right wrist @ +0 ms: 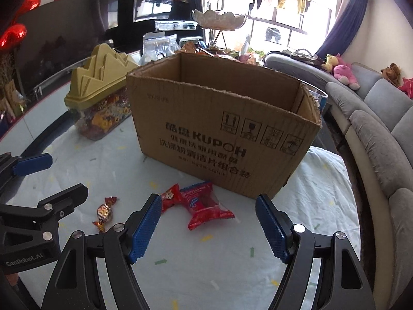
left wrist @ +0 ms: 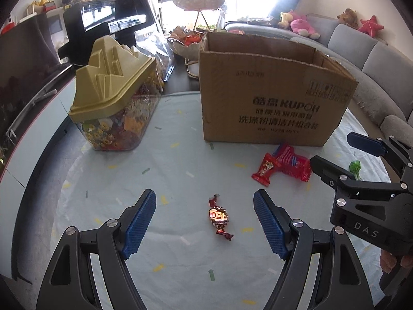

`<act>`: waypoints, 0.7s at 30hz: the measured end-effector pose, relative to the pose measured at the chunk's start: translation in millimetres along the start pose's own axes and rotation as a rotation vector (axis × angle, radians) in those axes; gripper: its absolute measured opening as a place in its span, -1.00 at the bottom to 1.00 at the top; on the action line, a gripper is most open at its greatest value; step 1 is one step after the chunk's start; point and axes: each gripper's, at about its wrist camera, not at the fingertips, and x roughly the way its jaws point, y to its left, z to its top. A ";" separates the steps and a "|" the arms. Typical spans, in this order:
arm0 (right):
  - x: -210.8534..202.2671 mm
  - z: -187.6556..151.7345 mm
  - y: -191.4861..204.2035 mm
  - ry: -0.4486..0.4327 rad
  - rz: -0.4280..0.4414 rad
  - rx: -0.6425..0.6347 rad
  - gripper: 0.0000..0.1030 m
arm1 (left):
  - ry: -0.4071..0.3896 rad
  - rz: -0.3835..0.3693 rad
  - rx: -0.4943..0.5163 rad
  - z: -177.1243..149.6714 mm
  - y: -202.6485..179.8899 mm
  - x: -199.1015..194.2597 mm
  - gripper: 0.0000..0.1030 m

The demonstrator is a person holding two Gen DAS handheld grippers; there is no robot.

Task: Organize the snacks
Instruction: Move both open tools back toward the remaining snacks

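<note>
Left gripper (left wrist: 205,222) found with jaws spread wide, holding nothing, a twist-wrapped candy (left wrist: 219,216) lying on the cloth between the blue pads but touched by neither. Right gripper (right wrist: 207,226) likewise found wide and empty, its jaws framing a large red snack packet (right wrist: 206,206); a smaller red packet (right wrist: 169,197) touching that packet on its left side. Green lollipop (left wrist: 355,168) noted in the left wrist view, partly hidden behind the right gripper. All four items loose on the pale tablecloth (left wrist: 180,168), near the front face of the cardboard box (right wrist: 222,134).

Box seen standing open-topped just behind the packets; inner walls visible, floor not visible, so contents could not be confirmed. Clear snack jar (left wrist: 116,126) with tan moulded lid noted to the left of the box, lid on, already packed with wrapped sweets.

Further back, tiered snack dish (left wrist: 197,1), sofa (left wrist: 374,59) with plush toys.

Assessment: sorting judged incomplete. No item gripped at this moment; at least four snacks outstanding on the cloth. Candy and large packet appeared the likeliest next picks.
</note>
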 end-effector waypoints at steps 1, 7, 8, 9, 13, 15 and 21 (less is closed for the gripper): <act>3.7 -1.3 0.8 0.010 -0.002 -0.009 0.47 | 0.011 0.003 0.002 -2.5 -0.5 4.4 0.51; 28.0 -4.8 -1.5 0.066 0.001 -0.029 0.47 | 0.069 0.006 0.003 -11.1 -2.4 26.4 0.50; 32.2 -5.4 -1.9 0.075 -0.002 -0.032 0.46 | 0.075 0.007 0.005 -11.7 -3.9 29.2 0.50; 36.6 -5.9 -2.2 0.085 -0.002 -0.038 0.46 | 0.080 0.006 0.008 -11.9 -4.7 31.6 0.50; 50.4 -7.5 -3.8 0.111 -0.005 -0.059 0.46 | 0.105 0.007 0.014 -14.5 -6.2 42.5 0.49; 57.5 -7.5 -4.2 0.121 -0.008 -0.069 0.46 | 0.119 0.003 0.009 -16.0 -5.9 47.9 0.45; 73.9 -5.2 -3.4 0.142 -0.003 -0.085 0.46 | 0.145 -0.013 -0.003 -17.8 -5.6 59.2 0.28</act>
